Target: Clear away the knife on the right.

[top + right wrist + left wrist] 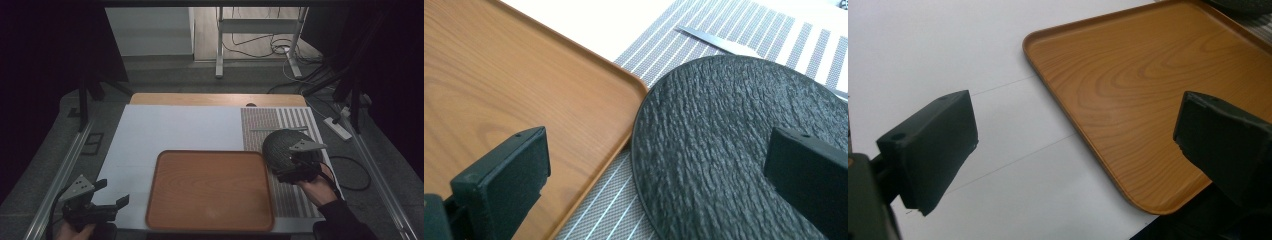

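Note:
A brown wooden tray (210, 192) lies empty at the front middle of the table. To its right a black rough-textured round plate (280, 142) rests on a striped placemat (295, 197). My right gripper (292, 162) hovers over the plate's near edge, open. In the right gripper view one jaw stands over the tray (499, 75) and the other over the plate (724, 135), with nothing held between them. My left gripper (112, 194) is at the front left, open and empty, pointing toward the tray (1148, 90).
A metal knife (277, 129) lies on the placemat behind the plate, also visible as a knife (719, 42) in the right gripper view. A white sheet (170, 130) covers the table's left and middle. The floor behind holds table legs and cables.

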